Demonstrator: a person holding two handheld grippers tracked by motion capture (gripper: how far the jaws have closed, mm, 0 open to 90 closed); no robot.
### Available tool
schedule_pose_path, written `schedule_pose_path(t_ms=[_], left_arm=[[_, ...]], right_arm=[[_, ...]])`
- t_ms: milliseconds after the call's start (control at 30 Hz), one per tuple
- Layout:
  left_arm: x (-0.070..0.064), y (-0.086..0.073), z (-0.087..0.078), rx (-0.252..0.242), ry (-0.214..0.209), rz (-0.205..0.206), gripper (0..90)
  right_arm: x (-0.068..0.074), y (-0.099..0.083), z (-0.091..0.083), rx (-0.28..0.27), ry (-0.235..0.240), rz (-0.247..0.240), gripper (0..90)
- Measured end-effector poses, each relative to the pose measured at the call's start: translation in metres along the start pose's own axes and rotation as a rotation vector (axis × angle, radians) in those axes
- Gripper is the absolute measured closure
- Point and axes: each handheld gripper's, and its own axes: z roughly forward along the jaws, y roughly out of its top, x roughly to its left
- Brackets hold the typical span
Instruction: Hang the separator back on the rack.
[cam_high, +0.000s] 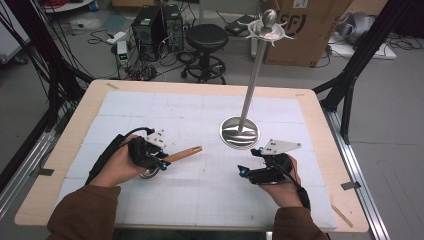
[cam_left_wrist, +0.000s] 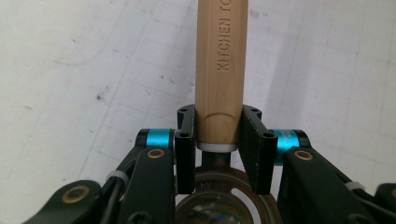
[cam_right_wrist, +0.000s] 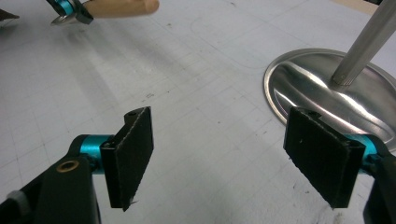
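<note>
From the high view, the left gripper (cam_high: 159, 161) holds a wooden-handled kitchen tool (cam_high: 182, 154) low over the white mat (cam_high: 200, 190), the handle pointing right toward the metal stand (cam_high: 250, 95), whose round base (cam_high: 240, 132) sits near the table's middle and whose hooked crown (cam_high: 267, 27) rises well above; the right gripper (cam_high: 246, 171) rests apart from both, just below the base. In the left gripper view, the jaws are clamped on the lower end of the wooden handle (cam_left_wrist: 219, 70), right above its white collar, with the tool's round metal head (cam_left_wrist: 219, 200) partly hidden beneath the jaws. That grip looks firm but sits at one end, so the long handle could swing; keeping the wrist steady should help. In the right gripper view, the right gripper (cam_right_wrist: 233, 158) is spread wide with nothing between its pads, the stand's base (cam_right_wrist: 308, 88) near its right pad and the tool (cam_right_wrist: 121, 7) far off at the top left. The work seems to be hanging the tool on the stand; lifting it slowly toward a hook, with the free gripper steadying the pole, would likely serve best.
</note>
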Motion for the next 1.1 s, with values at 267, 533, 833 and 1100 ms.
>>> schedule_pose_path(t_ms=[267,533,833,1100], left_arm=[[0.002,0.005,-0.009,-0.102,-0.006,-0.03,69.2],[0.002,0.021,-0.015,-0.231,-0.022,-0.059,69.2],[0.007,0.037,-0.022,-0.332,0.028,-0.106,69.1],[0.012,0.054,-0.031,-0.428,0.007,-0.123,69.1]], right_arm=[[0.0,0.0,0.0,-0.001,0.001,-0.001,23.3],[0.0,0.0,0.0,-0.002,0.003,-0.002,23.3],[0.0,0.0,0.0,-0.003,0.011,0.001,23.3],[0.0,0.0,-0.001,-0.007,0.012,0.003,23.3]])
